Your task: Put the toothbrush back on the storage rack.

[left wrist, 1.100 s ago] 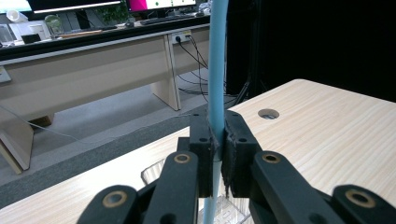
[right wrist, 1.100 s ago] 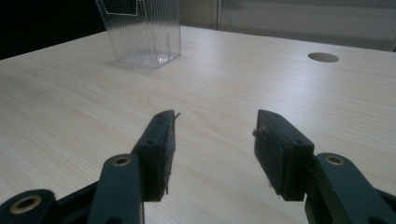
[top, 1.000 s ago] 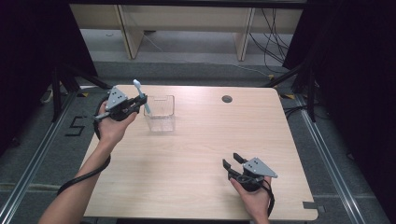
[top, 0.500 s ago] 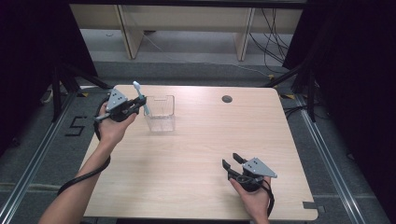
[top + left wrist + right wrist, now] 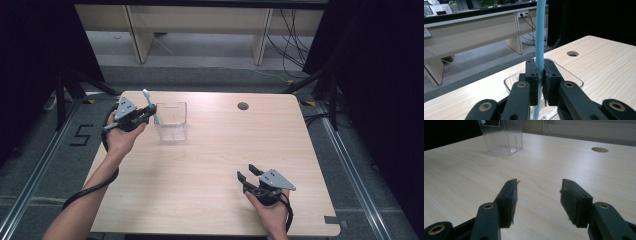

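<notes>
My left gripper point(image 5: 150, 114) is shut on a light-blue toothbrush point(image 5: 149, 105), held nearly upright with its white head on top. It hovers at the left rim of a clear ribbed plastic container point(image 5: 173, 122) that stands at the table's back left. In the left gripper view the blue handle point(image 5: 540, 35) runs up between the closed jaws of the gripper point(image 5: 540, 72), with the container point(image 5: 572, 76) just beyond and below. My right gripper point(image 5: 246, 173) rests open near the front right of the table; in its own view the gripper point(image 5: 539, 192) has nothing between its jaws, and the container point(image 5: 502, 135) stands far ahead.
The light wooden table point(image 5: 210, 160) has a round cable hole point(image 5: 243, 106) at the back right of centre. Beige desks point(image 5: 474, 22) and cables stand on the floor beyond the far edge. Metal rails run along the floor on both sides.
</notes>
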